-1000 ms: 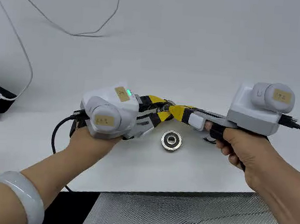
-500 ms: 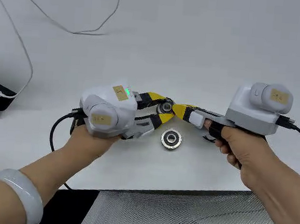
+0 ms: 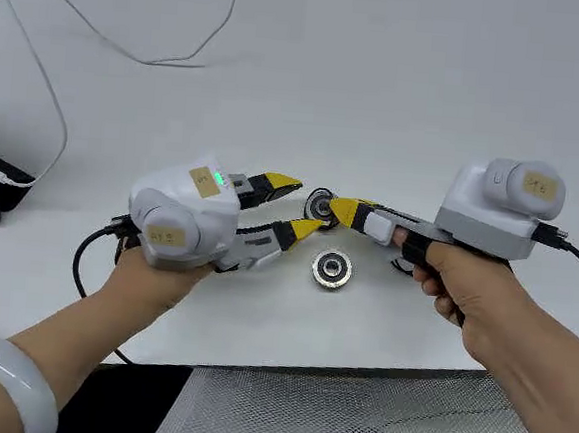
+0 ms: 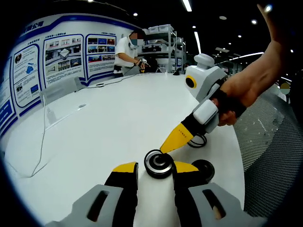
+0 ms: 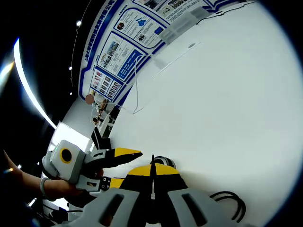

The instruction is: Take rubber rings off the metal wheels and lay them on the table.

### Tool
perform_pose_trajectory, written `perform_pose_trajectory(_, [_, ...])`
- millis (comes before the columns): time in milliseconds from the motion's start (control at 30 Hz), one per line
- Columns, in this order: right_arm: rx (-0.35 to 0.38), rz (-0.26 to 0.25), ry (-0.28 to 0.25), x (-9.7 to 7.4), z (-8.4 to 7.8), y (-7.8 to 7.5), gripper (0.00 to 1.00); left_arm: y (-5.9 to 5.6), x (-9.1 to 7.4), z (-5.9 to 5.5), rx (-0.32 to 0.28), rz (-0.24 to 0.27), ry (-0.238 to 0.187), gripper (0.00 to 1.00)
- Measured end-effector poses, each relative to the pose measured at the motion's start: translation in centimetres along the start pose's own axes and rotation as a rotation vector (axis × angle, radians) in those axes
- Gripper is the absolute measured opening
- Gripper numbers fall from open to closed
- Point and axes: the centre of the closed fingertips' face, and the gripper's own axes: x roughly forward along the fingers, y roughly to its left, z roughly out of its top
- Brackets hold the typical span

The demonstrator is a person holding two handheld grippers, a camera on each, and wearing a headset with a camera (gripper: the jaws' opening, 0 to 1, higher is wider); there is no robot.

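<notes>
A wheel [image 3: 321, 204] is gripped at its rim by the clenched right tool [image 3: 338, 210], with the left tool [image 3: 301, 205] spread open just beside it and a second wheel [image 3: 331, 270] lying on the surface [image 3: 428, 107].

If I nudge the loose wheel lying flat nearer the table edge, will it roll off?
Probably not: the wheel lies flat on the table, so a push should slide it, not roll it. It looks like solid metal, likely stiff and heavy for its size.
</notes>
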Motion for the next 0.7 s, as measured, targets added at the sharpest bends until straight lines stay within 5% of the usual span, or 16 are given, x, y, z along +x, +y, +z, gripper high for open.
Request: perform_pose_trajectory(700, [0.024, 0.049, -0.009, -0.6, 0.2, 1.6, 0.01, -0.2, -2.2, -1.4, -0.061, 0.024, -0.005, 0.49])
